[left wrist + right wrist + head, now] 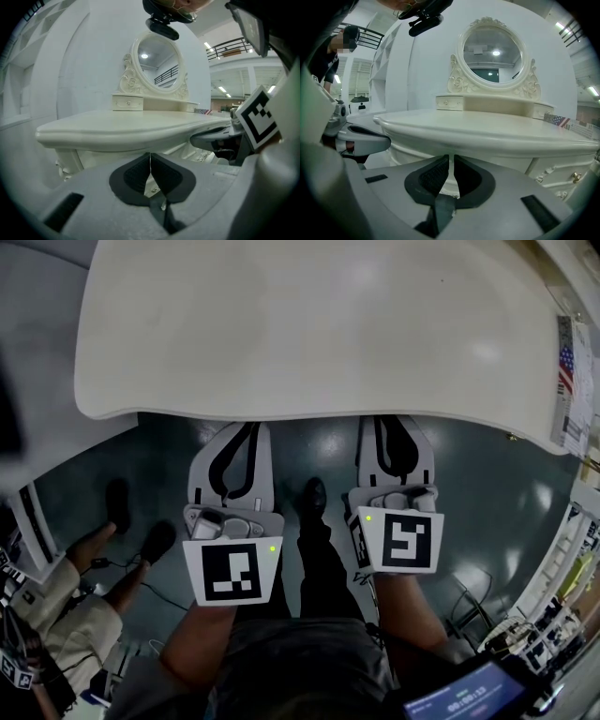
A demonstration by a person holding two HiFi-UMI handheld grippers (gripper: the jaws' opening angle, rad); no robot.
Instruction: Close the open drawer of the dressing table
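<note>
Two grippers, left gripper [234,433] and right gripper [395,427], were held with jaws pressed together under the tabletop's [309,324] front edge; the drawer, judged hidden beneath, would best be pushed squarely by both.

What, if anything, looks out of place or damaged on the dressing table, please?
Nothing stands out: the dressing table looks unmarked, its mirror stands upright, and no drawer visibly sticks out. The left gripper and right gripper are shut, empty.

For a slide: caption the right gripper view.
Shut, empty right gripper faces cream dressing table and its oval mirror.
</note>
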